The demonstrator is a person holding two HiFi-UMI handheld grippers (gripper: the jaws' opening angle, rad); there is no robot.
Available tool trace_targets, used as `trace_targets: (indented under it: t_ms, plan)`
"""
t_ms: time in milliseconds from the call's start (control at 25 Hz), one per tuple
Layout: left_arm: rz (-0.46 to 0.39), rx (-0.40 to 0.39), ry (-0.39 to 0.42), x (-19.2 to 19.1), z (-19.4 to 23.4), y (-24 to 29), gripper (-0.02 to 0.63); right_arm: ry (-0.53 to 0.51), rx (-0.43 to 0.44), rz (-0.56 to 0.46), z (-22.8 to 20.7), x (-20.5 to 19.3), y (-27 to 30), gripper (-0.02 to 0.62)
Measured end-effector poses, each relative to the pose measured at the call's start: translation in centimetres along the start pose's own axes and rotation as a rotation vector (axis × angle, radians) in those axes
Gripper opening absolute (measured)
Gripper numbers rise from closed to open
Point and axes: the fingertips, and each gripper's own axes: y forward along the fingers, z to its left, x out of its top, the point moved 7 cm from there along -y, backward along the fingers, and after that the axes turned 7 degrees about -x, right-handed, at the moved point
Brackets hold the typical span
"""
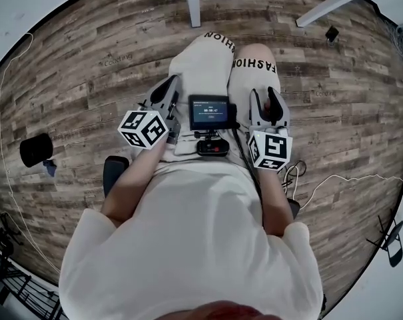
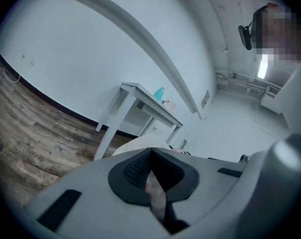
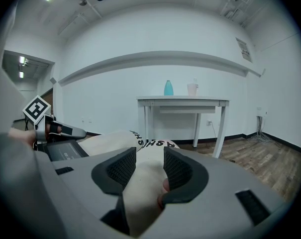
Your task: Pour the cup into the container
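Observation:
A teal cup [image 3: 168,88] and a pale pink container [image 3: 192,89] stand side by side on a white table [image 3: 182,101] across the room, far from both grippers. The left gripper view shows the same cup [image 2: 159,93] and container [image 2: 168,102] on that table [image 2: 140,96]. My left gripper [image 2: 151,153] rests over the person's lap with its pad tips touching, and it holds nothing. My right gripper [image 3: 149,156] is open a little, with only the trouser knee behind the gap. From the head view, the left gripper [image 1: 171,82] and right gripper [image 1: 264,93] lie on the thighs.
A small screen device [image 1: 210,112] sits between the grippers on the lap. White table legs [image 1: 192,2] stand on the wooden floor ahead. Cables trail over the floor, a black object [image 1: 36,150] lies at the left, and a dark stand [image 1: 391,239] at the right.

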Motion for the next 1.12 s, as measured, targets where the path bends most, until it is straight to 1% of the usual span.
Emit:
trace_targets:
  t_ms: [440, 1120]
  plan:
    - [0.002, 0.000, 0.004, 0.23, -0.05, 0.16, 0.009, 0.020, 0.005, -0.007, -0.27, 0.12, 0.15, 0.164]
    - [0.006, -0.001, 0.014, 0.20, 0.00, 0.03, 0.009, 0.013, 0.004, -0.006, -0.03, 0.07, 0.22, 0.164]
